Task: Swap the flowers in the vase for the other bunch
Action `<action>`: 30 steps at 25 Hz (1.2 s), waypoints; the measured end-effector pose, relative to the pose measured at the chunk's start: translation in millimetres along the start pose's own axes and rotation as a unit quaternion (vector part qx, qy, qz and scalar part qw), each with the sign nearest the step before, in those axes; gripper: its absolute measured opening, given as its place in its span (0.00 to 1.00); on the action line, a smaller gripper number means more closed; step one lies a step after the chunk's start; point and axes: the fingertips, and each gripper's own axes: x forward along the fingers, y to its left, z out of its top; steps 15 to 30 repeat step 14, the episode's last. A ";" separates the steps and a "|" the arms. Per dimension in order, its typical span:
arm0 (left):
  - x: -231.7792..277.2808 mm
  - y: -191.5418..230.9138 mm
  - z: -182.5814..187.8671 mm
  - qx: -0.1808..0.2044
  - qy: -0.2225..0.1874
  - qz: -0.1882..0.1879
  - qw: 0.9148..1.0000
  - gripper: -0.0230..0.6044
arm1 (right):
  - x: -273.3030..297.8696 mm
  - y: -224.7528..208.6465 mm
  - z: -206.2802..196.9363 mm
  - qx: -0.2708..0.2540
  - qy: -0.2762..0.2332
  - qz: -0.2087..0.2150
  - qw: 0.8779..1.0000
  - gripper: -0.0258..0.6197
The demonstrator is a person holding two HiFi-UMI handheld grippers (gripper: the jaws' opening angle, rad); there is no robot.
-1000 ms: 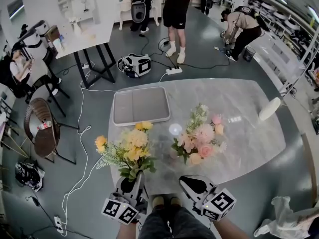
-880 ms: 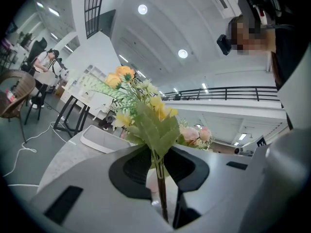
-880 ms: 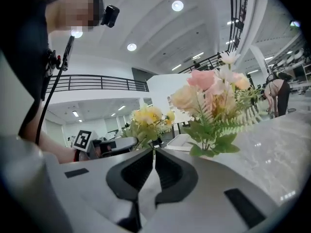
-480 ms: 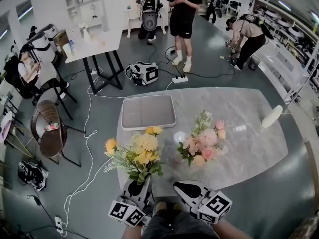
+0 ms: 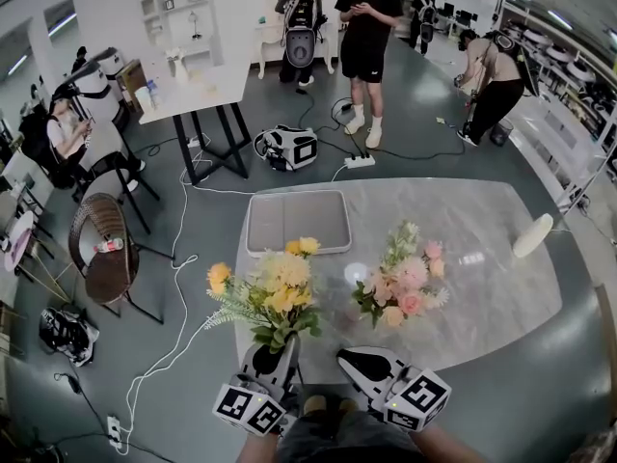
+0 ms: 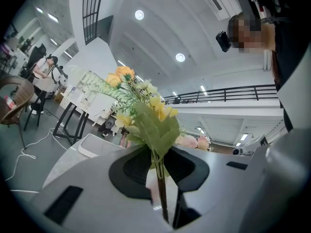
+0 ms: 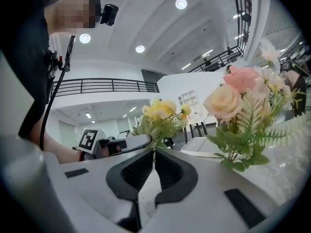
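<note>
Yellow flowers [image 5: 272, 292] rise over the near edge of a grey marble table [image 5: 482, 302], on my side of the grey tray [image 5: 299, 222]; the room beyond the tray is a wide hall with a grey floor [image 5: 207, 215] and a white table [image 5: 198, 80]; left of the tray stands one wicker chair [image 5: 101, 254].

I count two bunches, one tray and three people: one standing [image 5: 366, 27], one bending [image 5: 492, 70], one seated [image 5: 60, 128]. The pink flowers [image 5: 405, 283] stand upright, right of the tray's near corner.

My left claw [image 6: 159, 165] pinches the yellow stems; my right claw [image 7: 154, 160] is pressed together on nothing.

Since a second ago the yellow bunch has drawn nearer the tray; my right claw has slid toward my left; both grips are unchanged.
</note>
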 end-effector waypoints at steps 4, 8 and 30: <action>3.2 3.2 5.4 0.002 -0.005 0.000 1.000 0.18 | 8.2 3.5 4.3 0.002 -0.005 0.011 1.000 0.09; 6.6 5.8 12.3 0.003 -0.008 -0.001 1.000 0.18 | 13.9 4.8 7.5 0.002 -0.005 0.018 1.000 0.09; 3.0 1.0 15.4 0.006 -0.012 0.003 1.000 0.18 | 9.1 7.1 8.0 0.012 -0.010 0.023 1.000 0.09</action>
